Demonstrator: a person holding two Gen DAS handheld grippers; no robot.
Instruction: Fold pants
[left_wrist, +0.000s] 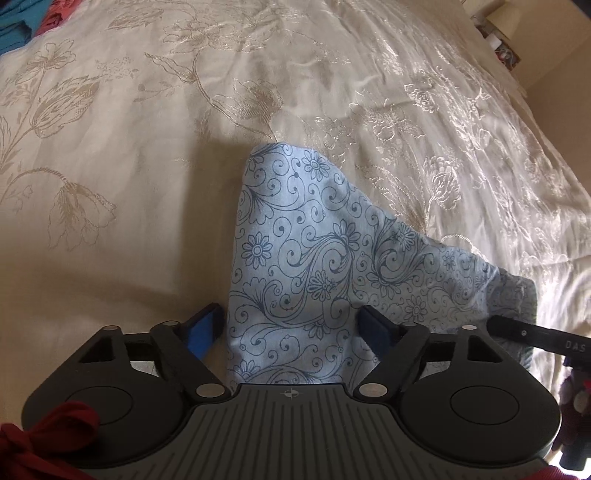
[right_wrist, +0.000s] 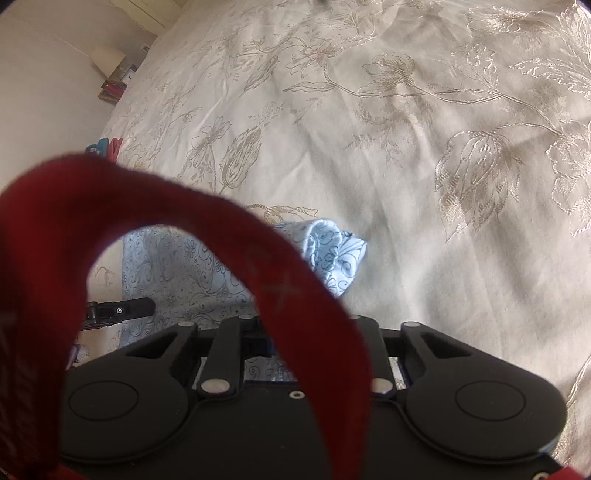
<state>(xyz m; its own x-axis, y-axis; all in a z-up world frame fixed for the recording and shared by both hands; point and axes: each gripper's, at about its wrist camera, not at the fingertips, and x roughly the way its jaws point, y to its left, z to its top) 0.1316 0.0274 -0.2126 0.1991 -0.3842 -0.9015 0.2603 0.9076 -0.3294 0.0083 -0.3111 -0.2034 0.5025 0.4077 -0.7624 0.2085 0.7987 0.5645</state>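
Observation:
The pants (left_wrist: 314, 251) are light blue cotton with a dark floral scroll print. They lie bunched on a cream bedspread (left_wrist: 129, 147). My left gripper (left_wrist: 291, 325) points down at them, open wide, its blue pads (left_wrist: 205, 328) straddling a raised hump of the cloth. In the right wrist view the pants (right_wrist: 177, 266) end in a crumpled corner ahead. My right gripper (right_wrist: 295, 325) has its jaws drawn close with printed cloth between them. A red strap (right_wrist: 184, 192) hides its tips. One right finger (left_wrist: 517, 329) rests at the cloth's right edge.
The embroidered bedspread (right_wrist: 406, 147) stretches far ahead of both grippers. Teal and red clothes (left_wrist: 14, 26) lie at the far left corner. A lamp (right_wrist: 109, 59) and small items stand beside the bed by the wall. A left finger (right_wrist: 125, 308) shows in the right wrist view.

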